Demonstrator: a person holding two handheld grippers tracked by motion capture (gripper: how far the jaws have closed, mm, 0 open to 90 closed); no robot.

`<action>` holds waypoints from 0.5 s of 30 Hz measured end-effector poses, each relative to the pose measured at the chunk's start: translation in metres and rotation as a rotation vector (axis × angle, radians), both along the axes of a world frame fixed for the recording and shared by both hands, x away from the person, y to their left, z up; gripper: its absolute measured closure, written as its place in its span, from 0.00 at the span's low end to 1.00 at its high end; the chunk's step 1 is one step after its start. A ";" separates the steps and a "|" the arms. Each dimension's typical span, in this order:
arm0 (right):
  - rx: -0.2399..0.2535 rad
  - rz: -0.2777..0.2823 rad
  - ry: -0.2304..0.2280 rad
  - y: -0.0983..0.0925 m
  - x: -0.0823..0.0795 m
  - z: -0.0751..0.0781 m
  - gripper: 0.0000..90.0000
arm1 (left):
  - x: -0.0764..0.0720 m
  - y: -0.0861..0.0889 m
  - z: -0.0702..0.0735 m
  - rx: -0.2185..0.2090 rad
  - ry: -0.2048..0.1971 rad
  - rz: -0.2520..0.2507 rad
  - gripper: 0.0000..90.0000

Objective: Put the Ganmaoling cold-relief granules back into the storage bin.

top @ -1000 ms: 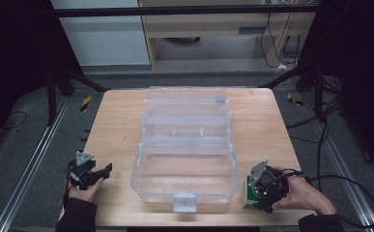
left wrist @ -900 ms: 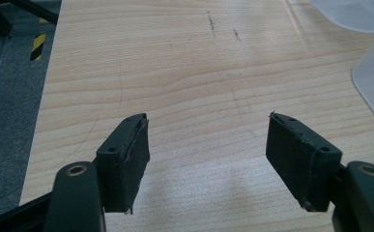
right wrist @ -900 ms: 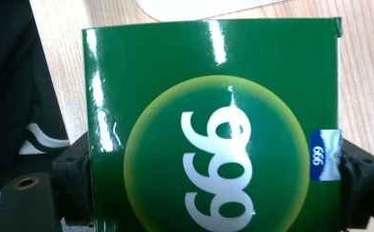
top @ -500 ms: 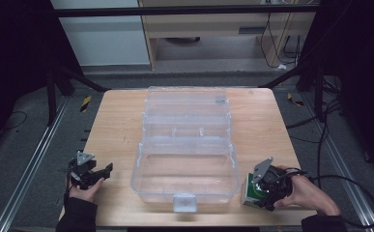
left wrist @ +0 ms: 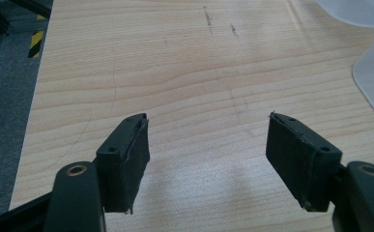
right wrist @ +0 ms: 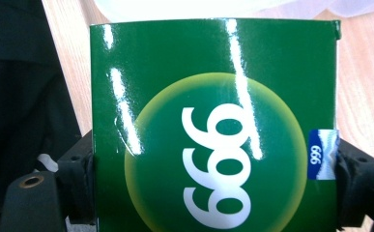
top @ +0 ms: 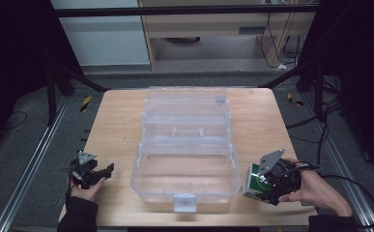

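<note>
A pale wooden table [top: 117, 125] stands on a grey floor with metal rails along both sides, and the clear plastic case [top: 187, 145] lies open at its middle, the latch tab at its near edge. Just right of the case's near corner, the right gripper [top: 262, 186] is clamped on a green box [top: 254, 181], pinching it by its two sides and holding it tilted clear of the wood. Left of the case, near the table's front edge, the left gripper [top: 97, 173] rests in the person's hand with its jaws spread and nothing between them. Beyond the case, past the table's far edge, stand a white cabinet front and a light wooden unit, with black cables hanging to the right of them. Compared with a second ago the green box sits higher and leans more beside the case; the right jaws have just finished closing on it, while the left gripper has kept its place. The right gripper view gives what the high view cannot: the box's [right wrist: 213, 130] glossy face carries a yellow-green disc with white "999" printed on it and a small blue label at one side. The left gripper view shows bare wood grain [left wrist: 184, 72] and a rounded corner of the case [left wrist: 373, 72] to one side.
</note>
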State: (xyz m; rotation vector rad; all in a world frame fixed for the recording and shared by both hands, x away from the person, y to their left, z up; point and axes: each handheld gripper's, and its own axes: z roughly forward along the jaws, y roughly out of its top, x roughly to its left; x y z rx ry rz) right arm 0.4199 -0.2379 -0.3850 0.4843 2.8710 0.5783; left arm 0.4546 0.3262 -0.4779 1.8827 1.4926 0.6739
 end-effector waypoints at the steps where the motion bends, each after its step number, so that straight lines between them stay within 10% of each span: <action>1: 0.004 -0.005 0.002 0.000 -0.001 0.002 0.18 | 0.000 0.000 0.000 0.001 0.000 -0.001 0.35; 15: 0.026 -0.004 -0.057 0.005 -0.001 0.048 0.18 | -0.001 0.000 -0.002 0.002 0.005 -0.004 0.35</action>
